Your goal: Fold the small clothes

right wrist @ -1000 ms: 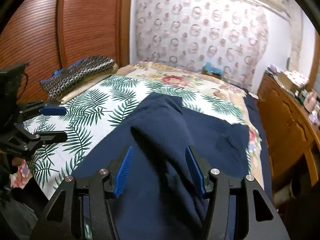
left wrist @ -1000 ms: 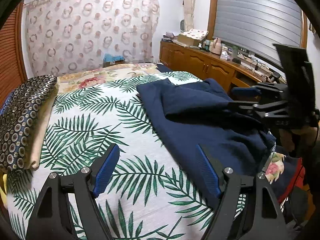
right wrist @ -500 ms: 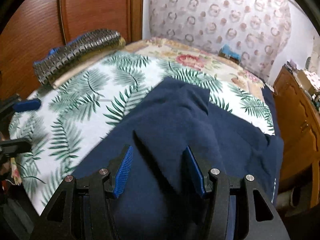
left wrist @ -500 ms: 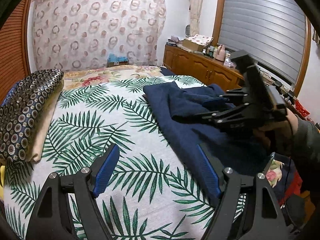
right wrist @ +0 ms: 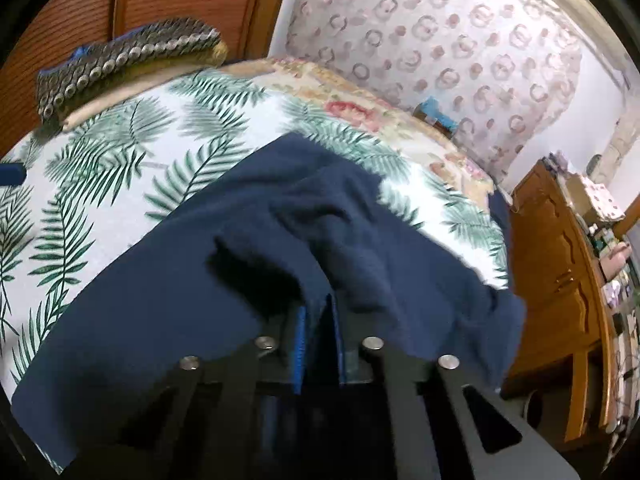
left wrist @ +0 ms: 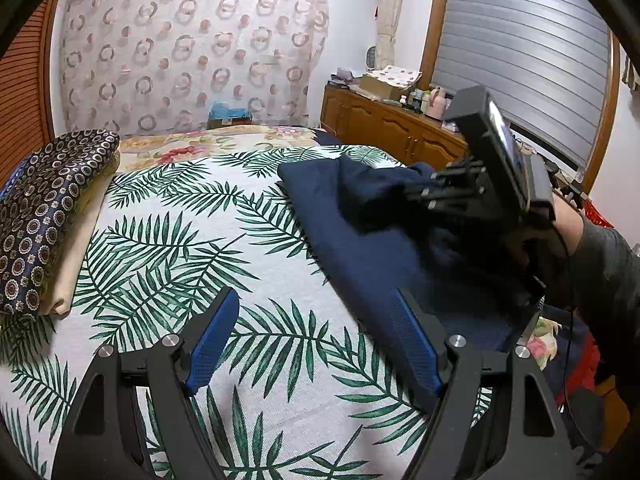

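A navy blue garment (left wrist: 360, 240) lies partly folded on the right side of the palm-leaf bedspread (left wrist: 180, 240). My right gripper (right wrist: 318, 320) is shut on a raised fold of the navy garment (right wrist: 320, 232), with cloth bunched between its blue pads. In the left wrist view the right gripper (left wrist: 404, 196) pushes into the garment's upper fold. My left gripper (left wrist: 316, 344) is open and empty, low over the bedspread, its right finger beside the garment's near left edge.
A stack of folded patterned cloths (left wrist: 44, 208) lies at the bed's left edge, also in the right wrist view (right wrist: 120, 64). A wooden cabinet (left wrist: 392, 132) with clutter stands to the right of the bed. A curtain (left wrist: 192, 48) hangs behind.
My right gripper moved forward and down onto the garment and shut on a fold of it. My left gripper stayed open, shifting only slightly.
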`<state>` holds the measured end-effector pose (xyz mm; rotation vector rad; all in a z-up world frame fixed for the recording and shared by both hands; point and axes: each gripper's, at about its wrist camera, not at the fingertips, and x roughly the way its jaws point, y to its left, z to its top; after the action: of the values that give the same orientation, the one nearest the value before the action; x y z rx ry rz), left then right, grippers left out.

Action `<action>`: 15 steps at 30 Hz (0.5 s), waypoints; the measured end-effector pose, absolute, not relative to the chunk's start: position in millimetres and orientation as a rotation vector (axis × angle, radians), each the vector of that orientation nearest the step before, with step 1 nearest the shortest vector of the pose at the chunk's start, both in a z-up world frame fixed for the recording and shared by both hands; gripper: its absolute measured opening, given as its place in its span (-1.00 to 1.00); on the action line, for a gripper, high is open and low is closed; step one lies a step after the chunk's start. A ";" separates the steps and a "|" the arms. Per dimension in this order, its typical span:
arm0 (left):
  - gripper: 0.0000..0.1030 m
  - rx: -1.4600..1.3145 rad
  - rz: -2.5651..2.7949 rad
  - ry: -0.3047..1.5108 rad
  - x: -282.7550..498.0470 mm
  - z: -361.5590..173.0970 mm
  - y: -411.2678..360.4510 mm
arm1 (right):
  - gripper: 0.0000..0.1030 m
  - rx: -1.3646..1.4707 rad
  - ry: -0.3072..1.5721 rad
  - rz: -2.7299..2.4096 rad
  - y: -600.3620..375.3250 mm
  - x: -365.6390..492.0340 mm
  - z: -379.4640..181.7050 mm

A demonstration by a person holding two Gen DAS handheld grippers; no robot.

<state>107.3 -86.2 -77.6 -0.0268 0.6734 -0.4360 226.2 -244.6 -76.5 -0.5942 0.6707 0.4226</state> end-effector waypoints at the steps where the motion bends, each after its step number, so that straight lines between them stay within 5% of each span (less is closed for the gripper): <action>1: 0.52 -0.029 -0.437 0.673 107.2 -77.6 -86.2 | -0.84 -0.582 0.656 0.400 -250.4 228.8 -71.0; 15: 0.52 -0.030 -0.453 0.684 107.4 -80.2 -92.0 | -0.84 -0.213 0.682 0.077 -365.8 291.8 -37.4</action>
<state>107.4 -92.0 -80.2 -0.0298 0.6835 -0.4525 291.8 -365.8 -37.4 -0.2126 0.6821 0.0766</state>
